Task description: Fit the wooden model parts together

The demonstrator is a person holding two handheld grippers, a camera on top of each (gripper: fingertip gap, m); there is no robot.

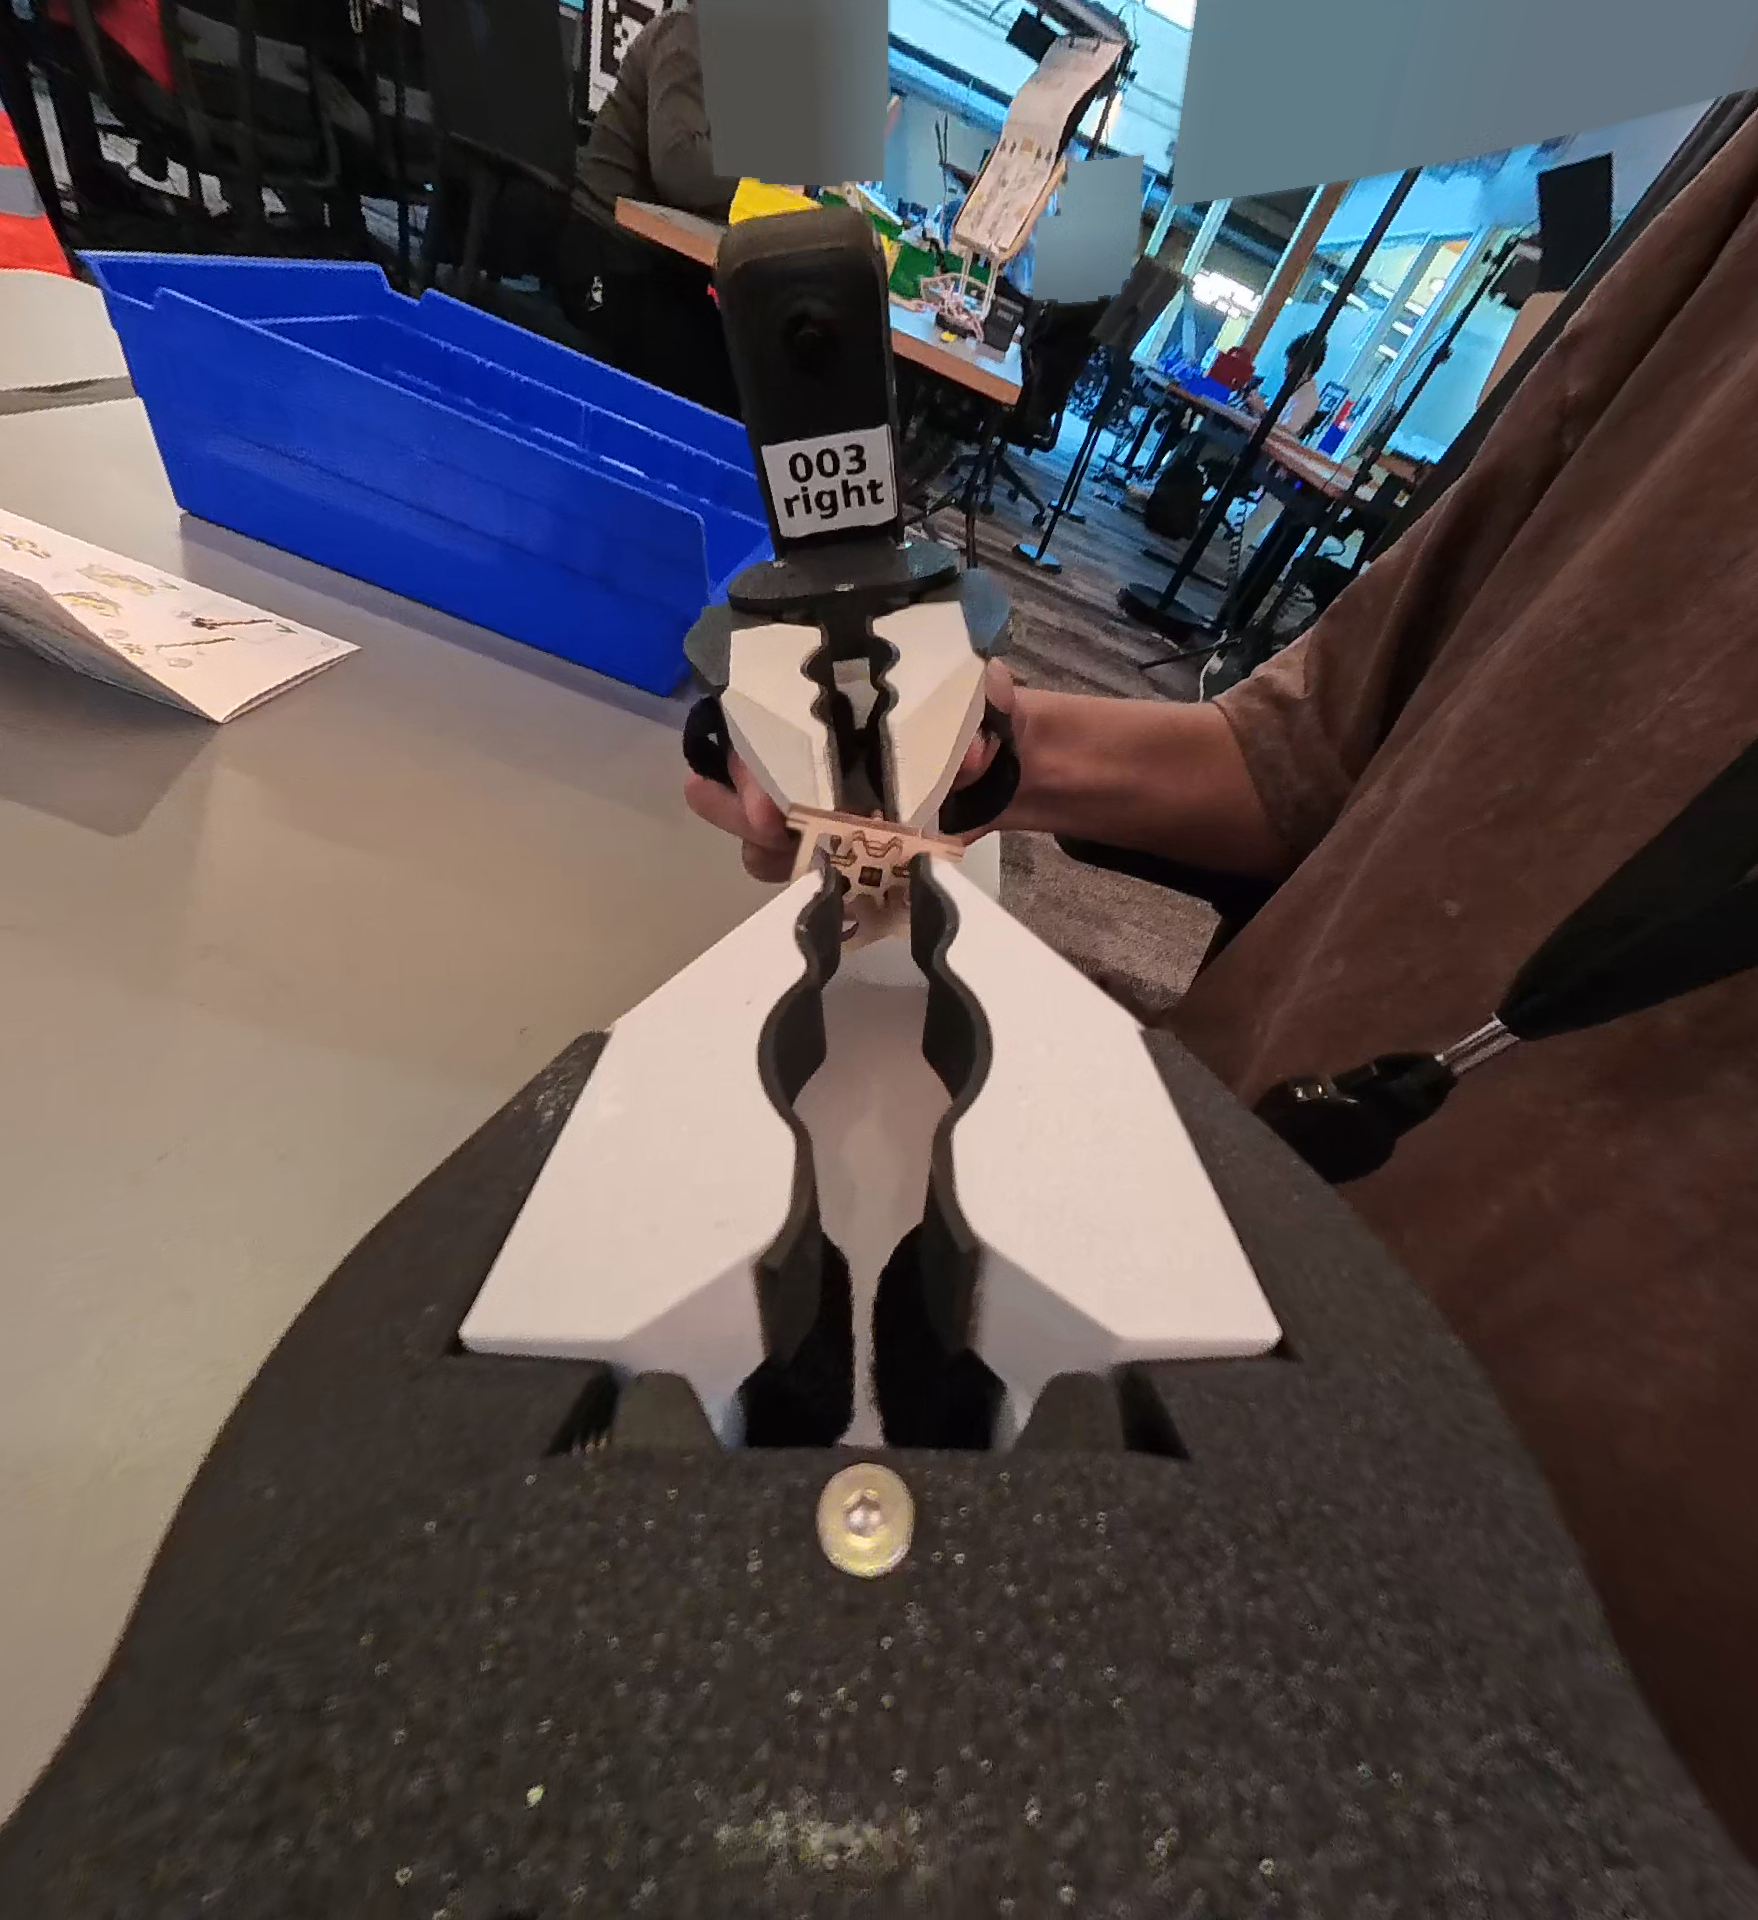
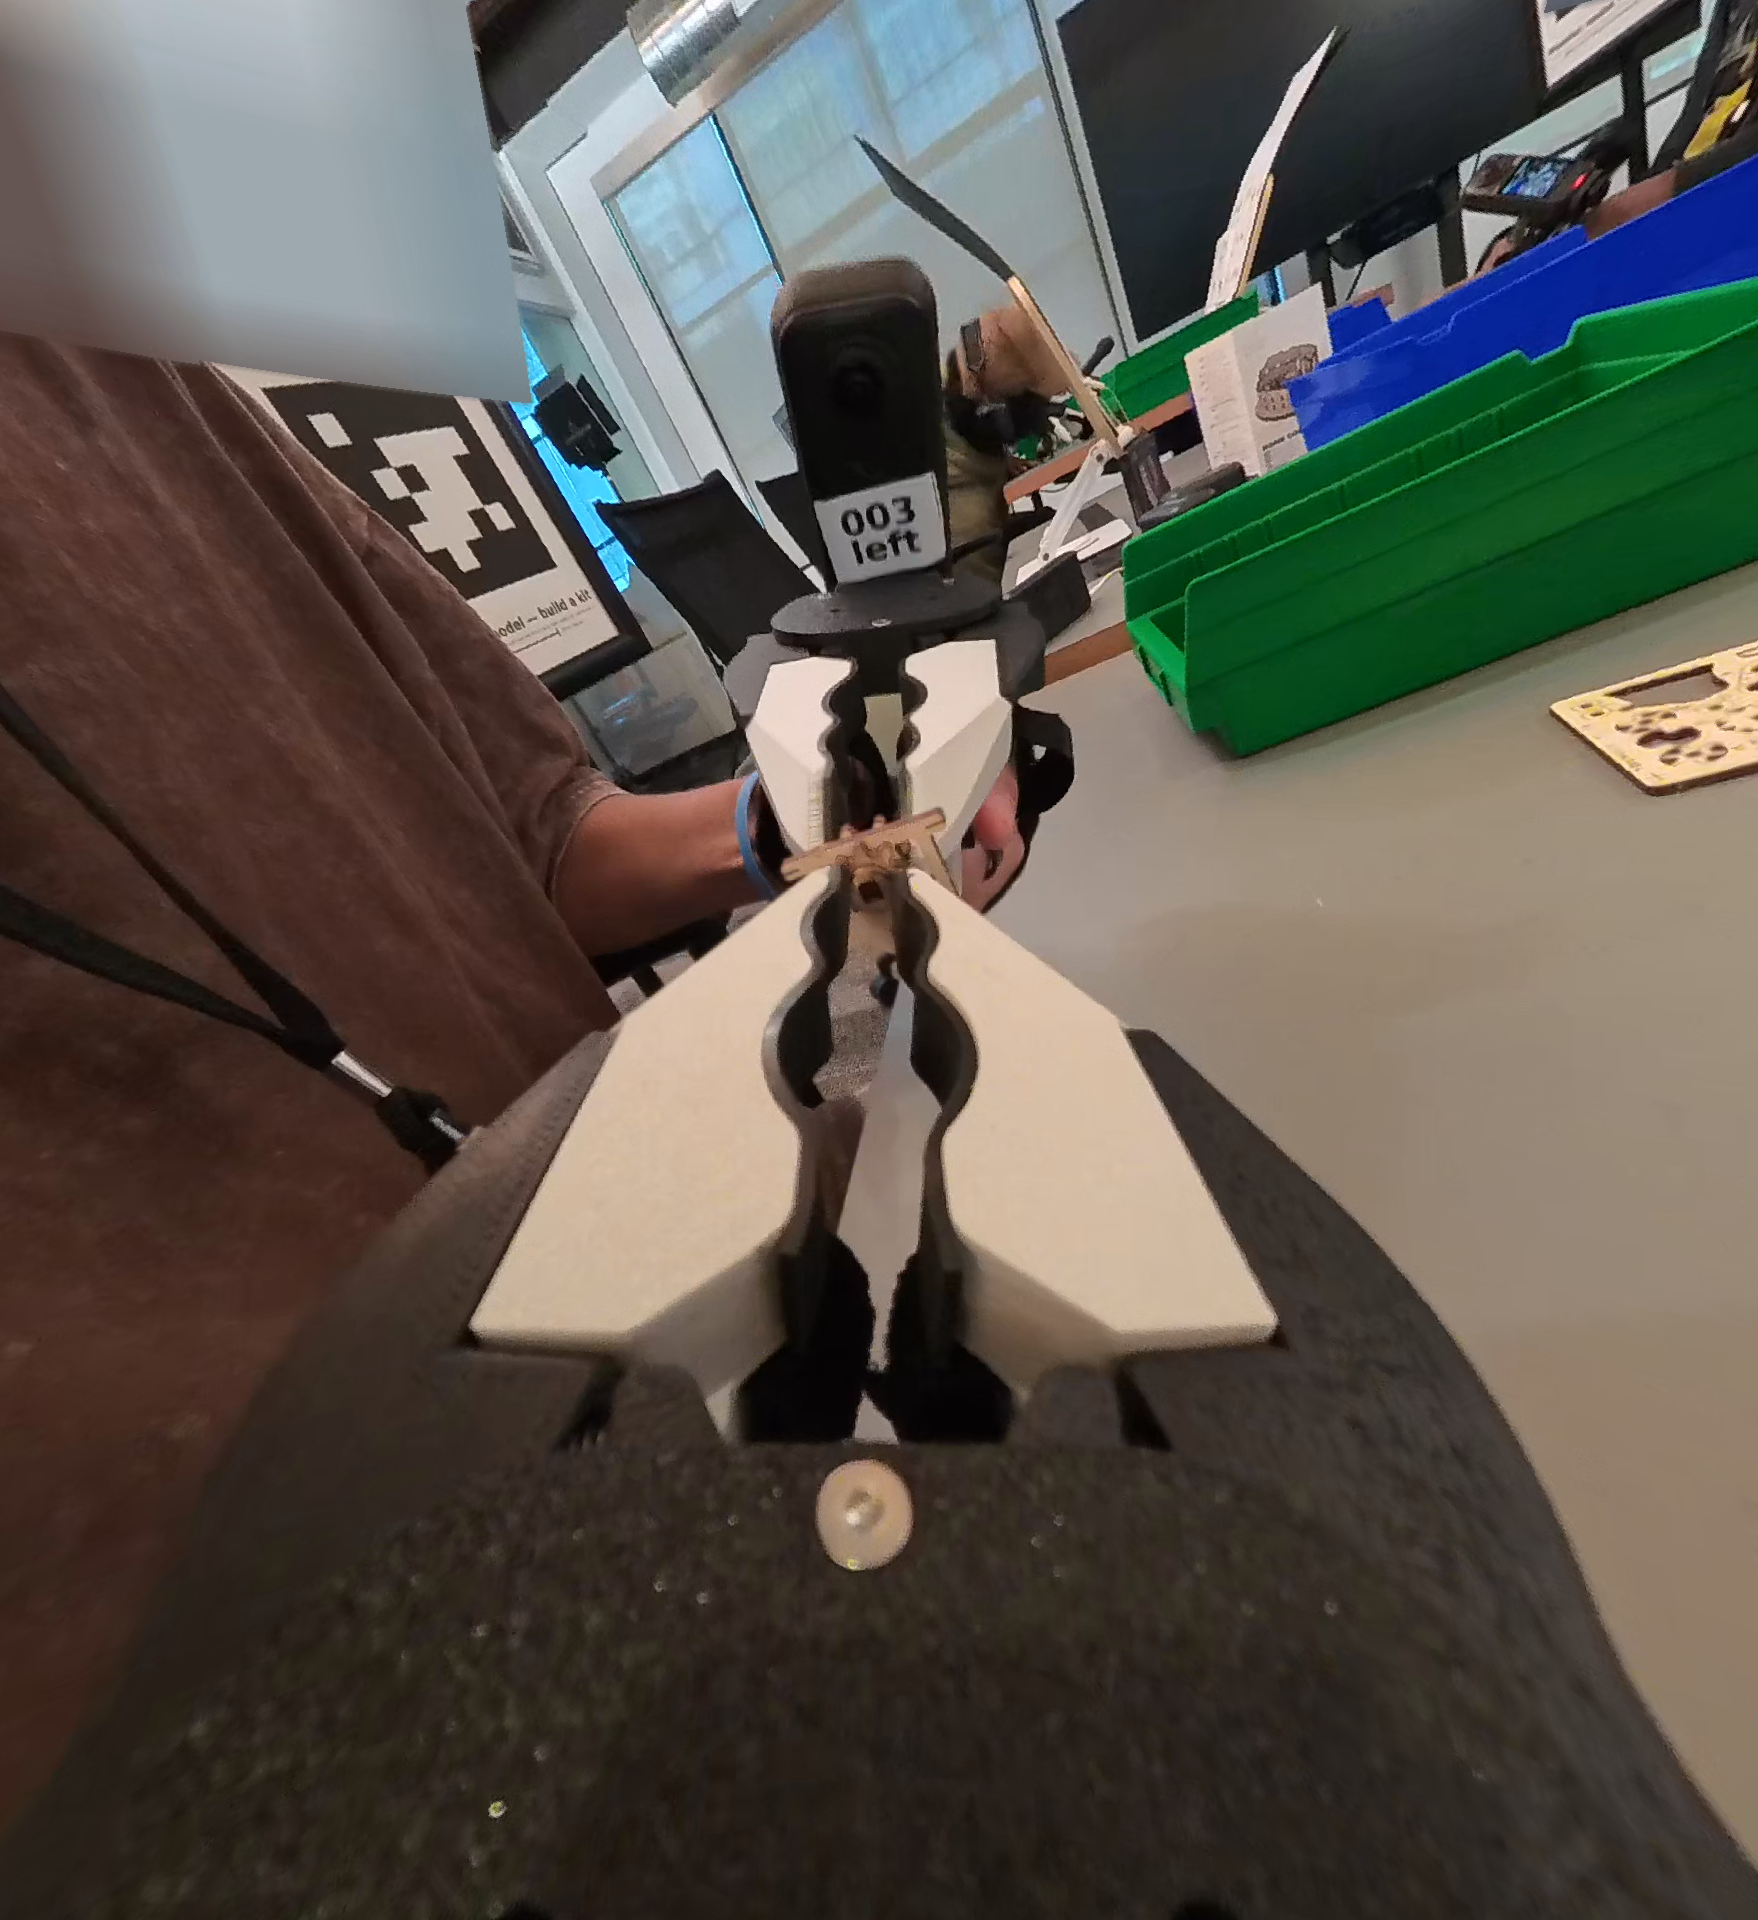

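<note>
- Fingers of the left gripper [image 1: 870, 899], white wedges lined with wavy black rubber, are being held nearly together at their tips on a small pale laser-cut wooden gear-like piece [image 1: 867, 878], which is seated between them.
- Facing it tip to tip, the right gripper [image 1: 859, 821] is being held by a person's hand [image 1: 750, 821]; its white fingers are being closed from above on a thin flat wooden strip [image 1: 875, 840].
- From the right wrist view, the right gripper [image 2: 870, 888] is being seen pinched on that strip [image 2: 864, 852], with the left gripper [image 2: 870, 821] just beyond it.
- The strip's long axis is lying crosswise to both pairs of fingers, sticking out on either side of the tips, while both grippers are being pointed along one shared line toward each other.
- The two wooden parts are being held touching, or very nearly so, in mid-air off the edge of the grey table [image 1: 231, 935]; whether they are already seated cannot be told.
- Judged from this, the coming move is turning on a straight push along that shared line, with neither gripper nearer than the other.
- A blue plastic bin [image 1: 418, 457], a folded paper instruction leaflet [image 1: 116, 613], a green plastic bin [image 2: 1477, 540] and a punched-out wooden sheet [image 2: 1706, 717] are being left aside on the table.
</note>
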